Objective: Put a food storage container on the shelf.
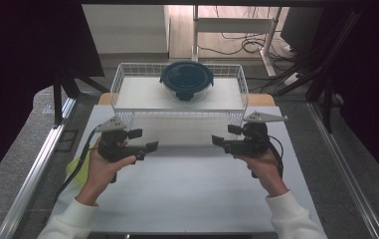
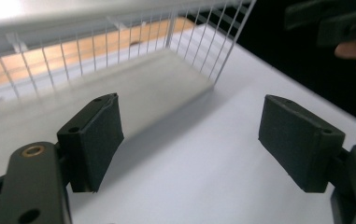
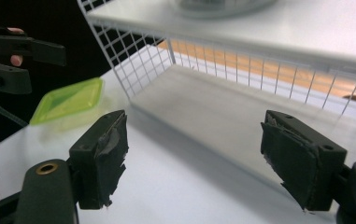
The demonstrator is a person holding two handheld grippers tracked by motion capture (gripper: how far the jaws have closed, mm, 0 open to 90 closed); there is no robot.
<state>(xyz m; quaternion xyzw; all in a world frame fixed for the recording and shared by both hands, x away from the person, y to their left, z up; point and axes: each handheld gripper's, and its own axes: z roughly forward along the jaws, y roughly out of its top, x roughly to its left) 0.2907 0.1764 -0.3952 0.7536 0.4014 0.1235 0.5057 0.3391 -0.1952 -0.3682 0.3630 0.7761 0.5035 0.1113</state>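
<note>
The table (image 1: pixel 187 189) is seen from above and behind the person in the high view, looking forward and down, with the white wire rack (image 1: pixel 179 94) in the upper middle of the frame. Each gripper view is taken low and close over the tabletop, along two black jaws rising from the bottom corners. The rack's lower shelf is shared by both, at upper left (image 2: pixel 119 60) and upper right (image 3: pixel 241 70).

White wire rack (image 1: pixel 179 112), glossy dark-lidded clear glass container (image 1: pixel 186 79); matt black gripper pads (image 3: pixel 103 156), frayed; smooth matt tabletop (image 1: pixel 192 189).
</note>
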